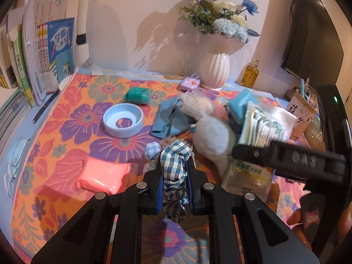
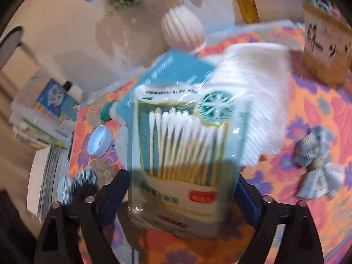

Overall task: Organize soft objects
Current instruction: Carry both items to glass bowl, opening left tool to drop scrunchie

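The left claw (image 1: pixel 175 181) is clamped on a checked doll (image 1: pixel 175 165), a soft blue-and-white gingham thing whose knotted cloth bunches between the blue-lined fingers. It hangs low over a desk covered by a quilted flower cloth (image 1: pixel 72 118) in orange, pink and purple.

In the left wrist view, a squashy pink pack (image 1: pixel 103 175) in glossy film lies at 9 o'clock from the claw. A round pale-blue ring (image 1: pixel 123 122) of hard plastic sits at 11 o'clock, a green wrapped bundle (image 1: pixel 137 95) beyond it. A crumpled blue cloth (image 1: pixel 169 121) and a fuzzy white plush (image 1: pixel 211 135) lie at 1 o'clock, touching. A ribbed white vase (image 1: pixel 214 70) of blue and white flowers stands at the far edge by the wall. Books (image 1: pixel 44 57) stand upright at 10 o'clock.

The right claw (image 2: pixel 182 189) grips a flat crinkly swab bag (image 2: pixel 182 151), clear plastic showing a row of cotton buds on pale sticks; its fingers press both side edges. Behind the bag, at 1 o'clock, lies a white ridged pad (image 2: pixel 259 96), and at 12 o'clock a blue packet (image 2: pixel 169 70). A light-blue checked bow (image 2: pixel 319 165) rests on the cloth at 3 o'clock, well apart. This view is blurred.
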`<state>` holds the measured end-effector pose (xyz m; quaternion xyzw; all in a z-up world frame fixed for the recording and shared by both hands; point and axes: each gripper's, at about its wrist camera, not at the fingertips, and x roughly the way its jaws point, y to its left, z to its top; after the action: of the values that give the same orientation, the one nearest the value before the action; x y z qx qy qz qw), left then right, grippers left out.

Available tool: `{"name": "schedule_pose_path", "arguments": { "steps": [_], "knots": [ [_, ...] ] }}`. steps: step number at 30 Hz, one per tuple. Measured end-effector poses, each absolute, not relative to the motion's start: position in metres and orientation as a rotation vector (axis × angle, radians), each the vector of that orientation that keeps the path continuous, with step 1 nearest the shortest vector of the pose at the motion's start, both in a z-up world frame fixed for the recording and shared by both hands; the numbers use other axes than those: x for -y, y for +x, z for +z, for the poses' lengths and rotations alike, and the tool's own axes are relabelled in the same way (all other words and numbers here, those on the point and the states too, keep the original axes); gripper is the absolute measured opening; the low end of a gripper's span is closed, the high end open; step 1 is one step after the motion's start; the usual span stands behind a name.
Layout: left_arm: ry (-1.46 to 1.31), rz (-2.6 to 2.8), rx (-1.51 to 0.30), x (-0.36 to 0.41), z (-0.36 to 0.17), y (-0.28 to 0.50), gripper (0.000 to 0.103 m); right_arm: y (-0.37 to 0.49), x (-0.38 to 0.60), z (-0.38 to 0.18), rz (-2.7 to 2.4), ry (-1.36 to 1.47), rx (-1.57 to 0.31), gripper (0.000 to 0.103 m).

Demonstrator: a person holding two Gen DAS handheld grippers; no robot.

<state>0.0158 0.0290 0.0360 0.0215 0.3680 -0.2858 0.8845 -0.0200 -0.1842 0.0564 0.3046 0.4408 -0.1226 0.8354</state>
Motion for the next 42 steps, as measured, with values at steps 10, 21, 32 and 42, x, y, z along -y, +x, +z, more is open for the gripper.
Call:
{"name": "schedule_pose_path", "arguments": {
  "steps": [10, 21, 32, 42],
  "knots": [
    [0.062, -0.601, -0.772, -0.029, 0.028, 0.019, 0.014, -0.013, 0.170, 0.062, -0.417, 0.545, -0.886, 0.065],
    [0.081, -0.668, -0.671, -0.019, 0.065, -0.013, 0.013, -0.089, 0.189, 0.080, -0.424, 0.518, -0.776, 0.048],
    [0.134, -0.880, -0.535, 0.060, 0.127, -0.073, 0.013, -0.174, 0.260, 0.136, -0.545, 0.605, -0.540, 0.048],
    [0.182, -1.131, -0.481, 0.213, 0.178, -0.114, 0.013, -0.255, 0.382, 0.197, -0.865, 0.647, -0.274, 0.048]
  ]
}}
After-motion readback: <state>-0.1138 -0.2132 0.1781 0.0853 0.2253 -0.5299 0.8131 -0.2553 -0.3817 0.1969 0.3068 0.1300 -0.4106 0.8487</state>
